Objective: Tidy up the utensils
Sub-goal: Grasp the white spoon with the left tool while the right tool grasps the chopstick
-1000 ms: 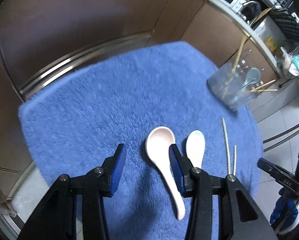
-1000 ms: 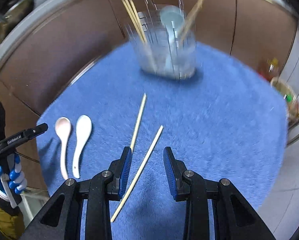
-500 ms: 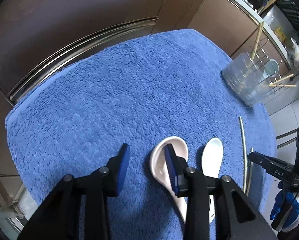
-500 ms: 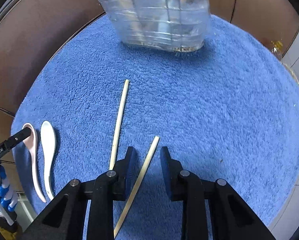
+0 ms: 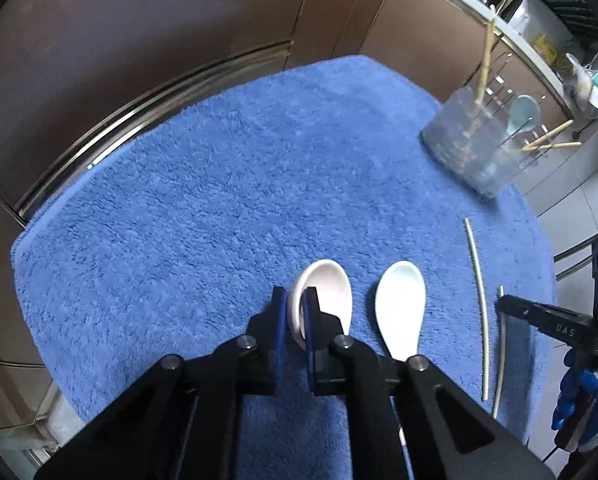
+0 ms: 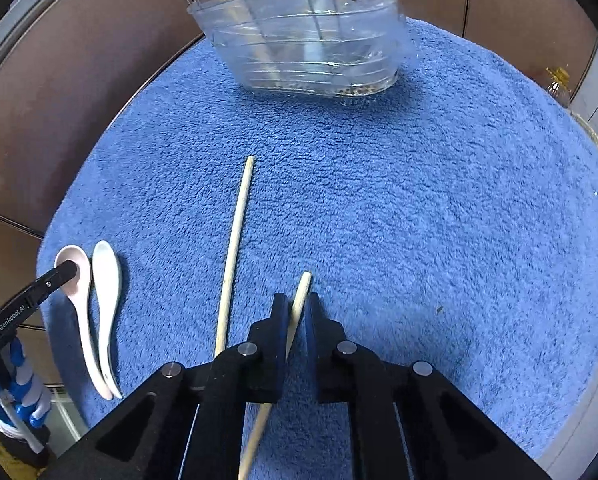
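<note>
- Brown cabinet fronts ringed a round table covered by a blue fleece mat [image 6: 419, 200], with a clear utensil holder [image 6: 311, 52] at its far edge, already holding chopsticks and a pale spoon.
- The left gripper [image 5: 295, 312] had just closed and was clenched on the rim of the pink spoon [image 5: 331, 288]; its bowl pointed away and its handle ran back under the jaws.
- A white spoon [image 5: 401, 308] lay just beside it, untouched.
- The right gripper [image 6: 295, 312] had just closed on the nearer chopstick [image 6: 299, 300], gripped near its far tip, its long axis running along the fingers.
- A second chopstick [image 6: 235, 248] lay free just to its left.
- The holder stood straight ahead of the right gripper, so the right hand looked nearer for delivery.
</note>
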The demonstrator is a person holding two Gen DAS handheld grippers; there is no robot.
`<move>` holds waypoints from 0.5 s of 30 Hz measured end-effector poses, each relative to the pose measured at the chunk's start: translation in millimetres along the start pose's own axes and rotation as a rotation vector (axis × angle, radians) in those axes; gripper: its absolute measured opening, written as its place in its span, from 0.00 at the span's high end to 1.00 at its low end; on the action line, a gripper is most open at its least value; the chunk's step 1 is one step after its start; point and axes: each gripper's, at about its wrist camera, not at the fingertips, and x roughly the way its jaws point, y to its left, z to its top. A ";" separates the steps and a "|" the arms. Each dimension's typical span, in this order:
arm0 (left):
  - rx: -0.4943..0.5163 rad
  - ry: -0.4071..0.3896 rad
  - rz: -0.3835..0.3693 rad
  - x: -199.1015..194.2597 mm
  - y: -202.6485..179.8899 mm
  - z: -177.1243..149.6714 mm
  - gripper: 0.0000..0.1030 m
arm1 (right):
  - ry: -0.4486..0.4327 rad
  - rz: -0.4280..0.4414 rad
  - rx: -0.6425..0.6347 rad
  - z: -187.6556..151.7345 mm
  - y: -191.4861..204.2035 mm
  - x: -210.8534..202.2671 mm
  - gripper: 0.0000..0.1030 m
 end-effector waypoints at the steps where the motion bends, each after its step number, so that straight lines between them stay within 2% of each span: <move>1: 0.000 -0.019 -0.006 -4.6 -0.7 -1.5 0.93 | -0.004 0.006 0.000 -2.2 -0.7 -1.7 0.93; 8: 0.029 -0.157 -0.003 -40.4 -9.3 -12.2 0.93 | -0.078 0.058 -0.018 -27.5 -14.3 -43.0 0.94; 15: 0.088 -0.270 0.053 -74.9 -29.4 -30.6 0.93 | -0.225 0.121 -0.074 -67.9 -19.1 -96.0 0.94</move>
